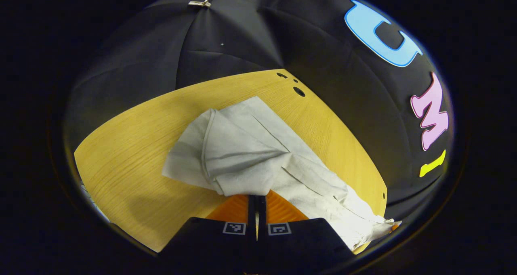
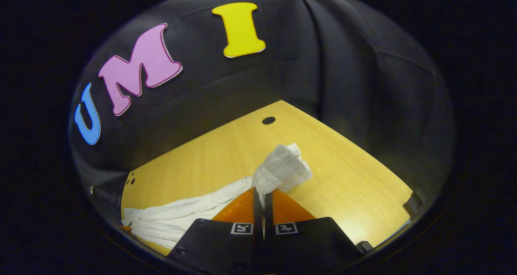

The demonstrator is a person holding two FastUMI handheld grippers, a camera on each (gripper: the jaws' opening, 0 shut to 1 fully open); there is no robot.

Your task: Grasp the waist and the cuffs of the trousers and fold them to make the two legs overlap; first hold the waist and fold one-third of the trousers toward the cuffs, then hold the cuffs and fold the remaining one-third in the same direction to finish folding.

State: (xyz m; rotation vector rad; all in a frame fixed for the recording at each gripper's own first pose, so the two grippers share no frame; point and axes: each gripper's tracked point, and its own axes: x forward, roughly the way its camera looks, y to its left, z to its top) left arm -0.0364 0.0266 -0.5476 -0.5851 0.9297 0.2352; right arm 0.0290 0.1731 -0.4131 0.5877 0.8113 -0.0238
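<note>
Light grey-white trousers lie across the wooden table. In the left gripper view my left gripper is shut on the cuff end, whose leg cloth spreads flat ahead of the fingers. The rest of the trousers trails off to the lower right as a crumpled band. In the right gripper view my right gripper is shut on the gathered elastic waist, which bunches up above the fingertips. From there the trousers stretch away to the lower left over the table.
Black cloth walls close in behind the table on both sides. Small round holes mark the tabletop near its far edge, and one hole shows beyond the waist. Dark brackets sit at the table's right edge.
</note>
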